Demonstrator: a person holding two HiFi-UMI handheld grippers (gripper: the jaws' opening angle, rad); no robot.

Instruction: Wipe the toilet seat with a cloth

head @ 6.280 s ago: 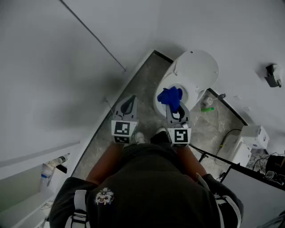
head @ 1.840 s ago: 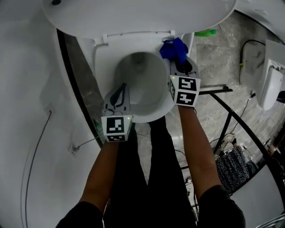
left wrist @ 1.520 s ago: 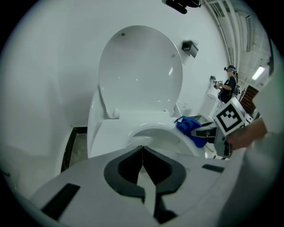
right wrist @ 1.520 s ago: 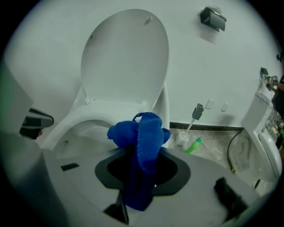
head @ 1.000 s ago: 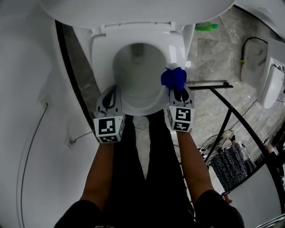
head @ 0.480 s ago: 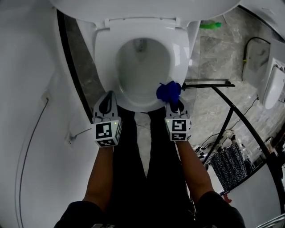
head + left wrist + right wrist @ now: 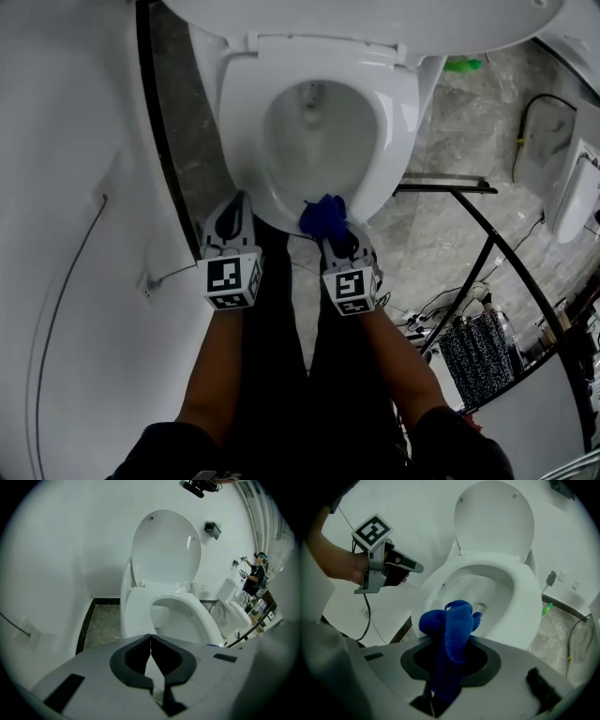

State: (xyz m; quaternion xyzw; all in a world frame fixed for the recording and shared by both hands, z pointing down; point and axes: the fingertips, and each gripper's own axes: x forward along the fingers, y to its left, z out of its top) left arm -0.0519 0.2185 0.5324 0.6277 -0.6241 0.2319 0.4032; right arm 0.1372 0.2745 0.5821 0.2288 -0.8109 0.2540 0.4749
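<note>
**Head view.** One toilet seat [image 7: 392,122], white, lowered; lid [image 7: 375,19] raised behind it. One blue cloth [image 7: 323,215], bunched, lay at the seat's front rim, slightly right of centre, clamped in the right hand-held gripper [image 7: 336,234]. The left hand-held gripper [image 7: 238,201] stood just beside the front left of the bowl [image 7: 319,131], apart from the seat.

**Left gripper view.** Jaws clenched tip to tip, nothing between them; seat and open bowl ahead.

**Right gripper view.** Jaws grasping the cloth by its lower folds; the rest rose in a loose wad toward the front rim. Firm contact with the seat could not be confirmed.

**Risks, judged.** The wad presented only a small face, so a pass along the rim might leave strips unwiped. Drag on the seat could tug the cloth from the jaws, dropping it into the bowl or onto the floor [image 7: 441,216]. A sweep run too far forward would slide off the rim's edge
</note>
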